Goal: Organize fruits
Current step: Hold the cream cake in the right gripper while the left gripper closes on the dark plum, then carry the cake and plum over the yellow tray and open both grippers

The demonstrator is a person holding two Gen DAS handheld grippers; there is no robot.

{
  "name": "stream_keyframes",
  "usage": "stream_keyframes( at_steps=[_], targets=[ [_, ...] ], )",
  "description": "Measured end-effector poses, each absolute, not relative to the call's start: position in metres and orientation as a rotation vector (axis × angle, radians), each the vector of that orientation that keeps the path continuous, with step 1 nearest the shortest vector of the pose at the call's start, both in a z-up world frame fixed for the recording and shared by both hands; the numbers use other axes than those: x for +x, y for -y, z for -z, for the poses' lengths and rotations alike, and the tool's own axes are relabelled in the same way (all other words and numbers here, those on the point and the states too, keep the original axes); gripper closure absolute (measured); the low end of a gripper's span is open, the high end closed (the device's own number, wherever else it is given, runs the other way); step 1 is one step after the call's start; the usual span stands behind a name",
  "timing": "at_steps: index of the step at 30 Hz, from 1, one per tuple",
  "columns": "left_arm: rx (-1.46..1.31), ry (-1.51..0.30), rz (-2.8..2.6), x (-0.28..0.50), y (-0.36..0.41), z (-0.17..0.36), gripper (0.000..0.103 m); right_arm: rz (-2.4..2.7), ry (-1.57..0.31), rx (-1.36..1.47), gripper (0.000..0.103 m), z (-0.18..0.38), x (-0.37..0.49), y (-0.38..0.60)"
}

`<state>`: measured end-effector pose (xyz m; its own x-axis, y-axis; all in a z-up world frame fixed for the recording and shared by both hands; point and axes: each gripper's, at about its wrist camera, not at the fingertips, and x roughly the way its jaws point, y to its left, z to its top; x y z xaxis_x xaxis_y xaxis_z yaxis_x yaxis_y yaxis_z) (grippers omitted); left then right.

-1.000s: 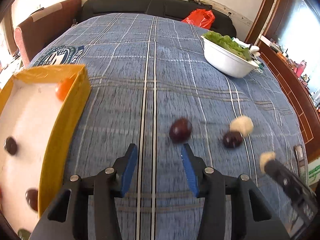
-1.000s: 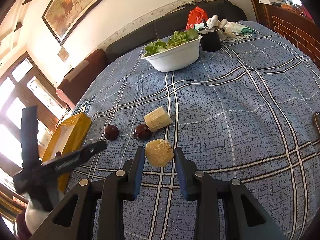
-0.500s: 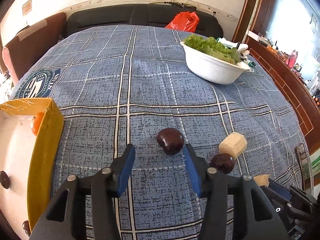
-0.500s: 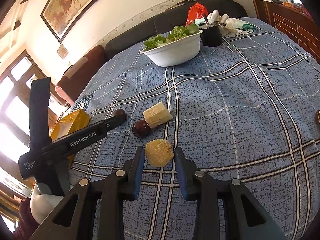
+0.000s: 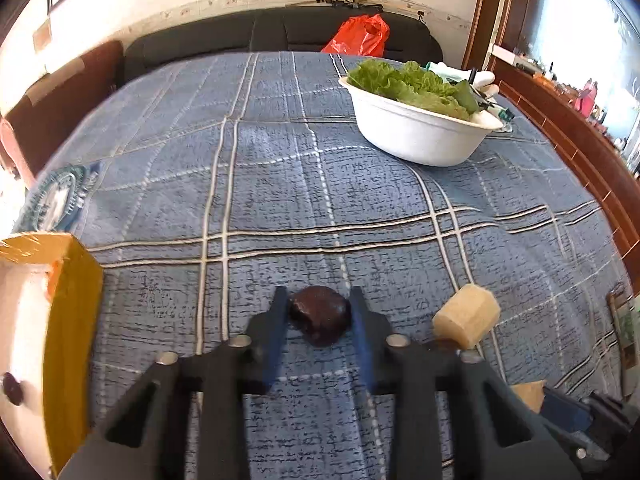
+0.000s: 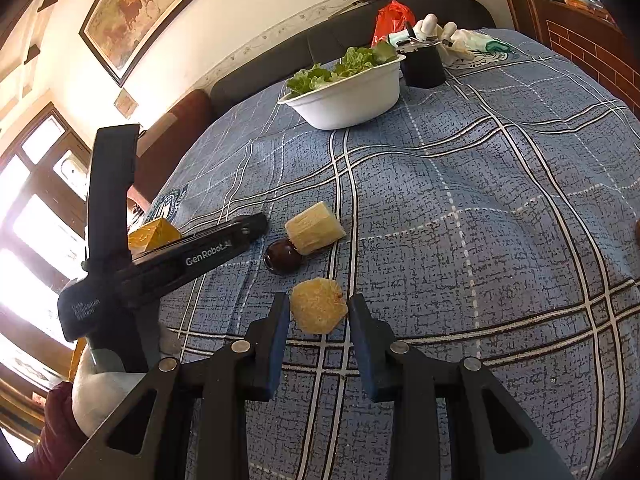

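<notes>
My left gripper [image 5: 318,312] is open, and a dark purple round fruit [image 5: 319,317] lies on the blue plaid cloth between its fingers. My right gripper [image 6: 319,312] is open around a pale yellow fruit chunk [image 6: 318,310] on the cloth. A second yellow chunk [image 6: 314,229] [image 5: 466,321] and another dark fruit [image 6: 283,256] lie just beyond it. The yellow-walled box [image 5: 70,320] at the left holds an orange fruit [image 5: 54,284] and a dark fruit [image 5: 12,388]. The left gripper's body [image 6: 160,256] crosses the right wrist view.
A white bowl of lettuce [image 5: 420,132] [image 6: 348,96] stands at the far right of the table. A black cup [image 6: 422,66] with white gloves is behind it. A red bag [image 5: 358,36] lies on the dark sofa. A flat object [image 5: 622,328] sits at the right edge.
My left gripper moved forward and right until the dark fruit sits between its fingers, which have narrowed. My right gripper stayed around the yellow chunk.
</notes>
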<state>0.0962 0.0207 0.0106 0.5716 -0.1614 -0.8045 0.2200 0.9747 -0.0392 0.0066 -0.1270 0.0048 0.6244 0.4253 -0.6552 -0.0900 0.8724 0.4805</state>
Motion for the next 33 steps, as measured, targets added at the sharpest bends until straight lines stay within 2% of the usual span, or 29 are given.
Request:
stream_keyframes(
  at_steps=[11,19,23,27,33],
  targets=[
    [-0.122,-0.896,0.238,0.037,-0.080,-0.050,0.076,-0.290,-0.798,0.422,0.070,-0.011,0.002,0.132],
    [-0.174,-0.786,0.016,-0.023,-0.190,-0.092,0.075,-0.215,-0.756,0.349,0.070,-0.018,-0.005,0.126],
    [-0.227,-0.775,-0.096,-0.046,-0.257,-0.095,0.075,-0.231,-0.787,0.371,0.070,-0.026,-0.006,0.115],
    [-0.292,-0.787,-0.131,-0.063,-0.297,-0.084,0.075,-0.394,-0.804,0.386,0.069,-0.054,-0.018,0.066],
    [-0.335,-0.826,-0.096,-0.059,-0.317,-0.067,0.075,-0.602,-0.853,0.236,0.069,-0.074,-0.034,-0.045]
  ],
)
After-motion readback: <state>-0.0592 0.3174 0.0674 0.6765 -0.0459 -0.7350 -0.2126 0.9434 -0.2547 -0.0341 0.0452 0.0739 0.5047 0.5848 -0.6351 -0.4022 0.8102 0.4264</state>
